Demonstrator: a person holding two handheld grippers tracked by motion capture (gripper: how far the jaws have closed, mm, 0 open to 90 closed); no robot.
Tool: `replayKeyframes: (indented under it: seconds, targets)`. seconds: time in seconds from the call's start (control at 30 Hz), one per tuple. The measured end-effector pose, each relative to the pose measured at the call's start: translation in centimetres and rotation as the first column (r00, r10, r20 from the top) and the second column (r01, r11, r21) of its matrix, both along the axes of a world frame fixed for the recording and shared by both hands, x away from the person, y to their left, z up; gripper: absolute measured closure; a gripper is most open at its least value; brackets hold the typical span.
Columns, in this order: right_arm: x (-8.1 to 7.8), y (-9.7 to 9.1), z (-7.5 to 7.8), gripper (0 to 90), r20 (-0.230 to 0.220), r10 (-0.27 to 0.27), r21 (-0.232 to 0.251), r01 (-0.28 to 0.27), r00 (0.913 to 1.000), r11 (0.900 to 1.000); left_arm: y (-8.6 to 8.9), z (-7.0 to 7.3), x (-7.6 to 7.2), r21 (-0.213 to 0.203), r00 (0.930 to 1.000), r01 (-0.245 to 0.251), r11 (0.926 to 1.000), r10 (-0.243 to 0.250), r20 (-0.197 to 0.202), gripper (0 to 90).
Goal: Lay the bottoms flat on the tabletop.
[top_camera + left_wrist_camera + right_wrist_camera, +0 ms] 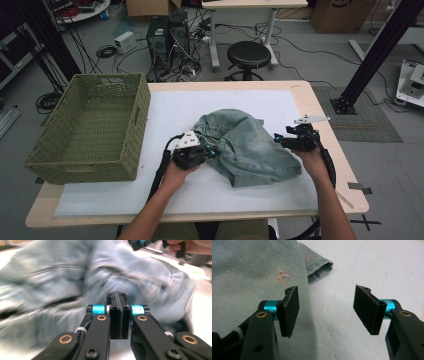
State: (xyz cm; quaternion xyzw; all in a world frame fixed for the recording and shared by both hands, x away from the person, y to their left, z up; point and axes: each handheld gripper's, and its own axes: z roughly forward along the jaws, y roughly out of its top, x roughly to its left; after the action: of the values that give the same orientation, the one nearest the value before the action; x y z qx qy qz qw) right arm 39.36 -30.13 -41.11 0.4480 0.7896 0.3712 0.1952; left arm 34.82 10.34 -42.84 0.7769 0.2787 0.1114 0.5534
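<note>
Centrally, denim garment (250,145), left gripper (212,150) closed, right gripper (277,139) agape

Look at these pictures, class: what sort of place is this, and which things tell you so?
Probably a lab or workshop rather than a home. Computer towers stand on the floor among loose cables, cardboard boxes sit at the back, and a person works at a table with hand-held grippers on a piece of denim clothing.

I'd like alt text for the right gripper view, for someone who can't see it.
Two black fingers of the right gripper stand wide apart with nothing between them, over a white table cover. A pale blue-green denim garment with small pink embroidered bows lies at left, its edge running under the left-hand finger and a hemmed opening showing beyond.
</note>
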Motion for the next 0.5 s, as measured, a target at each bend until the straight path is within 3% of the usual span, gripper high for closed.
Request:
replayKeyframes:
  seconds: [0.1, 0.27, 0.5]
  targets:
    - [0.3, 0.5, -0.4, 38.7, -0.014, 0.012, 0.012, -0.012, 0.9998, 0.9999, 2.0, 0.0, 0.0, -0.02, 0.9987, -0.049, 0.9986, 0.048, -0.014, 89.8]
    - [0.8, 1.7, -0.6, 38.7, -0.023, 0.029, 0.007, -0.028, 0.9993, 0.9996, 2.8, 0.1, 0.3, -0.041, 0.9983, -0.052, 0.9978, 0.051, -0.027, 87.5]
    - [1.2, 1.8, -0.5, 39.0, -0.025, 0.005, 0.003, -0.005, 0.9997, 1.0, 0.6, 0.6, 1.4, -0.088, 0.9963, -0.014, 0.9961, 0.007, -0.085, 53.3]
